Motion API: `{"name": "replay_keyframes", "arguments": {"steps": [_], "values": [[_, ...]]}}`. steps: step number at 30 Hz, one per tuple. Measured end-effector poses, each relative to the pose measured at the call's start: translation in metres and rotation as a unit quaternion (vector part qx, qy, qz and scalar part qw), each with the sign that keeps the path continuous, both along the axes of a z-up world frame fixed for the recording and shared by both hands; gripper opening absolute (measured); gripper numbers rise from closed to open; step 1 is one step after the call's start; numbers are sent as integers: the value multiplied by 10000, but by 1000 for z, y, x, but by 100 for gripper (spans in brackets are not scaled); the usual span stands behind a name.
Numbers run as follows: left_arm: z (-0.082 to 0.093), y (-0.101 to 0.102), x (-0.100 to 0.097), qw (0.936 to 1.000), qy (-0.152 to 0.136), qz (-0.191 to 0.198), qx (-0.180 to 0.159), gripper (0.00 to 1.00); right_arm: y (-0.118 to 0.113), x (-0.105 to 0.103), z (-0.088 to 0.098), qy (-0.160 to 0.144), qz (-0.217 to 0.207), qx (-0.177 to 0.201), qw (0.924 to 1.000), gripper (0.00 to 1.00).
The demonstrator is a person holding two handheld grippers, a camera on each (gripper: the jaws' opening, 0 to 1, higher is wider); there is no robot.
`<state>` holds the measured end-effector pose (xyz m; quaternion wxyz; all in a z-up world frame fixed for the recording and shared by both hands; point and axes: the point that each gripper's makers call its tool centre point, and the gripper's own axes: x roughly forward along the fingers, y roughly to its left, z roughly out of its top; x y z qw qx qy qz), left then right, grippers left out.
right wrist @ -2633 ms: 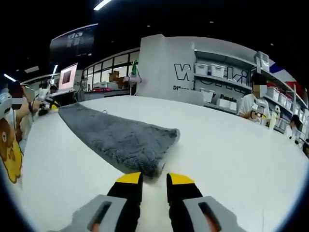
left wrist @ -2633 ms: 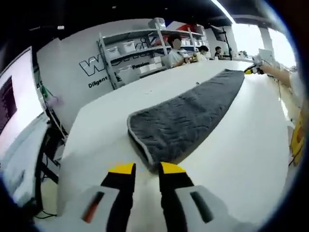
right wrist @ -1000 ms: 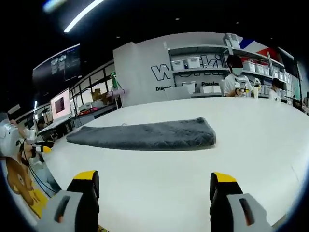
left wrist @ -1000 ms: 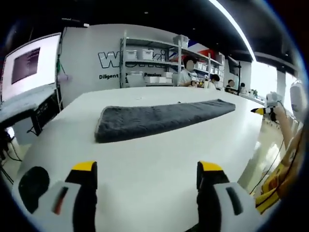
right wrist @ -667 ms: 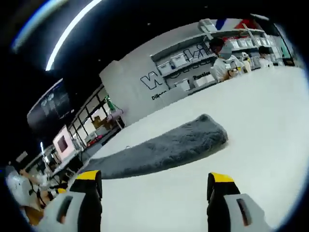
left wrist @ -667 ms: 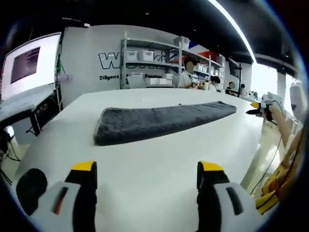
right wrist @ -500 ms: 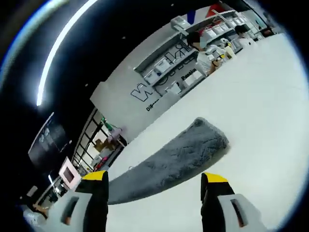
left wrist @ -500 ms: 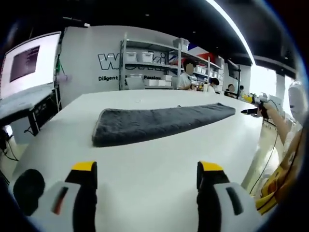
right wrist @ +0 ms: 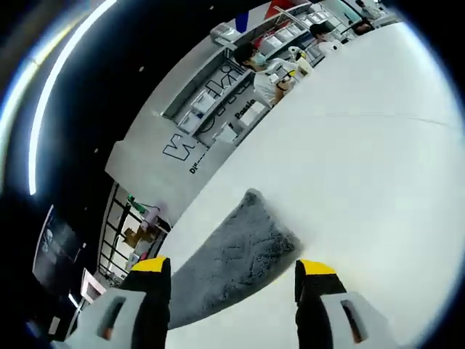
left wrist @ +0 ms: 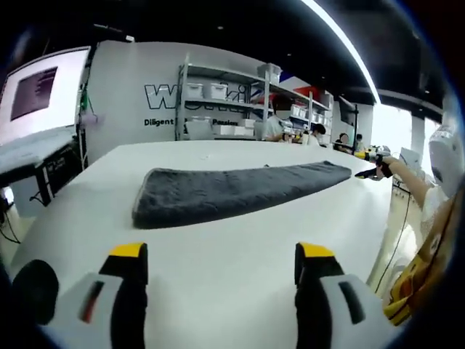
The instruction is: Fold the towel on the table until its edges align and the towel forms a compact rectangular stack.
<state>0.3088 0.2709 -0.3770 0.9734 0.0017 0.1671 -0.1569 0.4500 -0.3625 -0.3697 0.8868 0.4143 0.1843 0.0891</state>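
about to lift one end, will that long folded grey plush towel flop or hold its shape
The long folded grey plush towel will probably sag and drape: it lies soft and limp on the white table. Its thick pile suggests it won't slide easily. Both grippers are open and clear of it.

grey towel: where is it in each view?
Left gripper view: grey towel lies as a long strip across mid-frame on the white table, beyond the open left tongs.
Right gripper view: its rounded end sits lower centre, between the open right tongs.
Shared landmark: wall lettering.
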Motion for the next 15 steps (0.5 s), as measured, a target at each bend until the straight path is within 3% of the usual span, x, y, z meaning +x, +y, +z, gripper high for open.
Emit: {"name": "replay_keyframes", "arguments": {"steps": [7, 12, 15], "values": [[4, -4, -1, 9999, -70, -47, -64, 87, -5, 15, -9, 41, -38, -89, 9999, 62], [9, -7, -1, 9998, -146, -90, -85, 87, -5, 21, -14, 70, -82, -150, 9998, 51], [9, -8, -1, 9997, -168, -108, -104, 86, -17, 26, -19, 59, -249, -374, 9990, 33]]}}
